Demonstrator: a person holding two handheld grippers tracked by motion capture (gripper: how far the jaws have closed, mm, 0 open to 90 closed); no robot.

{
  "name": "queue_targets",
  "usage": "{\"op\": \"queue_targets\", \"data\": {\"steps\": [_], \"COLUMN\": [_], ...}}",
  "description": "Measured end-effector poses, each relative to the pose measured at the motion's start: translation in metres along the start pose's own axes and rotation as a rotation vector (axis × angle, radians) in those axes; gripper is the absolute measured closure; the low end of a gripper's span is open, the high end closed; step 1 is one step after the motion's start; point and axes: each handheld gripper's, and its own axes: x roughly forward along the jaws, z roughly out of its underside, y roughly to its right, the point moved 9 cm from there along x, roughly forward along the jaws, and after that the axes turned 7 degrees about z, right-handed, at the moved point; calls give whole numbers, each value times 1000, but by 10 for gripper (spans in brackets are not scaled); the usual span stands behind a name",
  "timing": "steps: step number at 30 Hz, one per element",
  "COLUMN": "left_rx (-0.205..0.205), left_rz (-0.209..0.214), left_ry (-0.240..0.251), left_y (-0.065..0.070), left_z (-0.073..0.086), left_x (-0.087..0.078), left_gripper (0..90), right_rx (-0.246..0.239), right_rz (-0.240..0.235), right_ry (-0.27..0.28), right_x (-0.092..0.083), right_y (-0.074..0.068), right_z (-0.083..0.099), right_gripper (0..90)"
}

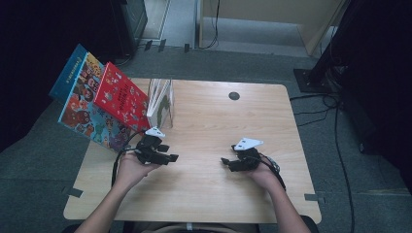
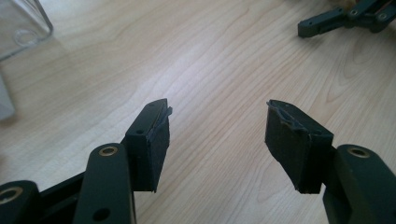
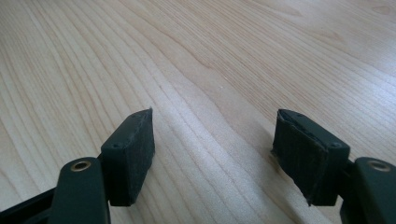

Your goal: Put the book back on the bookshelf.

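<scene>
Grey carpet floor, dark gear at both sides, cables [image 1: 335,121] trailing right. Wood table [image 1: 218,194] in the middle, mostly bare, a small round grommet [image 1: 234,95] near its far edge.

Books sit at the far left corner of the table: a big blue picture book [image 1: 77,104] leaning out past the edge, a red book [image 1: 121,94] leaning on it, and a thinner white book [image 1: 162,103] standing upright in what looks like a clear holder [image 2: 21,25]. All three are beyond the left gripper and apart from it.

Left gripper [image 1: 163,158] sits low over the table just in front of the books, jaws apart, nothing between them; its own view gives bare wood between the pads [image 2: 152,140]. Right gripper [image 1: 228,162] rests mid-table, well apart from the books, jaws likewise apart and empty; the pads [image 3: 133,156] frame bare wood.

Step, as a judgement: both hands are parked in a rest pose, with no book gripped. Whether the books are already placed or yet to be taken cannot be told. A next move on the books would call for the left gripper to swing toward the stand, line its jaws across a book's thin edge, and close without tipping the leaning pair.
</scene>
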Motion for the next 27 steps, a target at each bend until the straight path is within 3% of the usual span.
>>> {"op": "queue_targets", "data": {"steps": [11, 16, 22, 27], "left_rx": [6, -6, -16, -16], "left_rz": [1, -2, -7, -10], "left_ry": [-19, -6, -23, -11], "left_y": [-6, -10, -15, -14], "left_z": [15, 21, 30, 29], "left_x": [21, 21, 23, 23], "left_gripper": [401, 396, 388, 379], "right_rx": [-1, -1, -6, -6], "right_rz": [1, -1, -4, -2], "right_ry": [1, 0, -8, -15], "right_x": [1, 1, 1, 1], "right_y": [-1, -1, -3, -3], "right_z": [0, 0, 0, 1], "right_gripper": [269, 258, 208, 170]}}
